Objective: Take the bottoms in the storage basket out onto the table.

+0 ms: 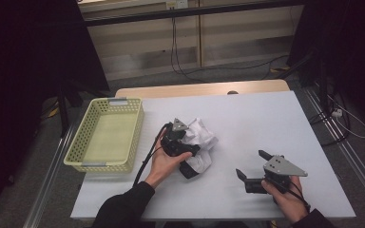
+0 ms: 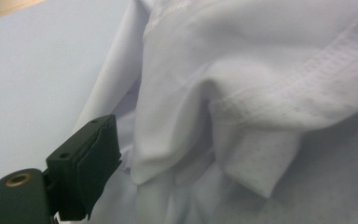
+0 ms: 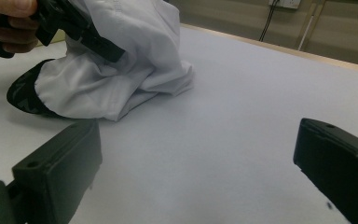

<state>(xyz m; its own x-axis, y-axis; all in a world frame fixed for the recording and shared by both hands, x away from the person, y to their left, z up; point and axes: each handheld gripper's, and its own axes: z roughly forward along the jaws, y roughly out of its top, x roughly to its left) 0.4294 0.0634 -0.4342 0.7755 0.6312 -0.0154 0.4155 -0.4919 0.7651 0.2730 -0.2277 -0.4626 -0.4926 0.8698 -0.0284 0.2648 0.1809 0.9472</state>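
**Left fingers in the white garment, right fingers spread over bare surface**

The crumpled white garment (image 1: 200,142) lies near the middle of the surface (image 1: 266,118), with a dark patterned part at its near end. The left gripper (image 1: 183,142) is pressed into the garment's left side. In the left gripper view one black finger (image 2: 86,168) stands against a fold of the cloth, and cloth lies right up to the pad; the second finger is hidden by fabric, so I cannot tell whether the fingers are clenched on the cloth or released.

The right gripper (image 1: 251,166) sits well to the right of the garment and nearer the person, its fingers (image 3: 60,168) spread wide and grasping nothing. Between them lies bare surface, and beyond their tips the garment (image 3: 121,70) sits ahead and to the left, apart from both.

Open room: a broad bare stretch runs from the right fingers to the far and right edges of the surface. On the far side of the left fingers from the garment, a yellow basket (image 1: 88,142) stands at the surface's left edge, near the left hand (image 1: 164,164) but not touching it.
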